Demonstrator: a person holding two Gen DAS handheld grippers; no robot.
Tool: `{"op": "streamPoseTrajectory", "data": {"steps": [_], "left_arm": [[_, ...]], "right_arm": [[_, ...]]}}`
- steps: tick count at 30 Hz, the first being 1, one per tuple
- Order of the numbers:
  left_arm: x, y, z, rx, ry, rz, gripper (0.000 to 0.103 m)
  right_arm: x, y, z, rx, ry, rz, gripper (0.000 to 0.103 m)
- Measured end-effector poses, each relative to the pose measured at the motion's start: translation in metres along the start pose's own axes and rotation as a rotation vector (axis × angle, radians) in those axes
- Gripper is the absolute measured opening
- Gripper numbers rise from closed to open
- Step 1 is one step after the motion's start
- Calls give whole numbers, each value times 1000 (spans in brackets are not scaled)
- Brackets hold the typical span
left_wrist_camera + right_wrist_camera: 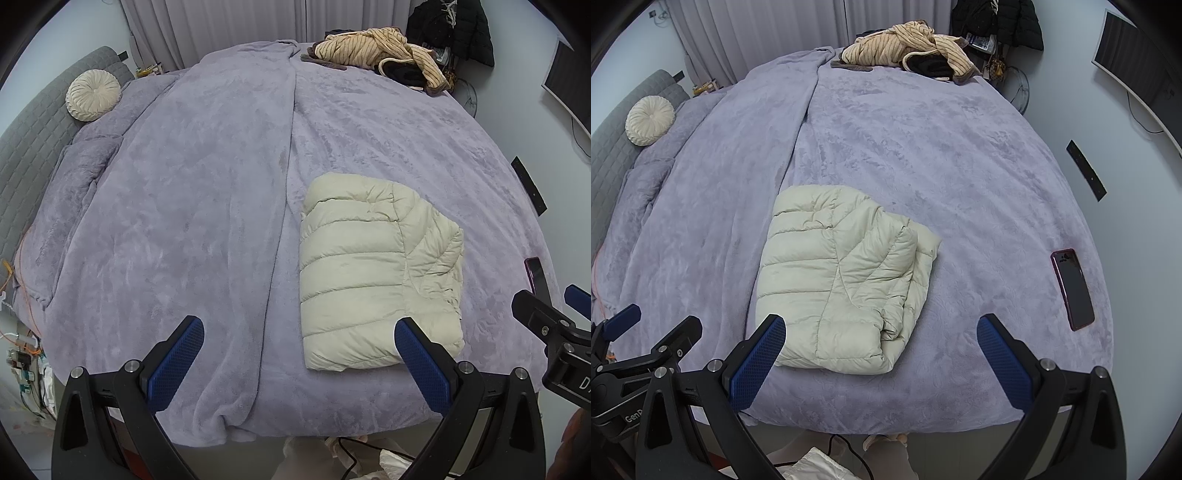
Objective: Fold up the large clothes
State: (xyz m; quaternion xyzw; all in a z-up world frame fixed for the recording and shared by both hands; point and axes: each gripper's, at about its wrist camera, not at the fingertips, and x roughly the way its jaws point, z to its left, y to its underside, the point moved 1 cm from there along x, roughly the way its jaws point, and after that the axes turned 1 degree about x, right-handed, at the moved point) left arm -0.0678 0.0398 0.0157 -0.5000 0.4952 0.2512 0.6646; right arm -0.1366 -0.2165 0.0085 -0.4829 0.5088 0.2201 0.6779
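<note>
Bed (184, 221), lilac blanket across whole top. Folded cream jacket (376, 273) near front edge, flat on blanket. Striped garment (380, 48) heaped at far edge. Left gripper (299, 354) above front edge, jaws wide apart, empty. Right gripper (881, 350) likewise spread wide, empty. Round cushion (93, 95) by headboard. Phone (1073, 290) right of jacket, well apart.

A bed (960, 166) under a lilac plush blanket (746, 192) is carrying a folded cream puffer jacket (842, 280), a phone (1073, 290) lying well apart near the right edge, a striped tan garment (908, 44) heaped at the far side, and a round pleated cushion (649, 120).
</note>
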Motion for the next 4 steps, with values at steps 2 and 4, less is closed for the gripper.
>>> {"op": "streamPoseTrajectory", "data": {"steps": [2,4], "left_arm": [[0,0,-1,6,6,-1,103],[0,-1,-3,7,4,3,103]], "right_arm": [[0,0,0,0,1,0,103],[0,0,0,-2,0,0,103]]}}
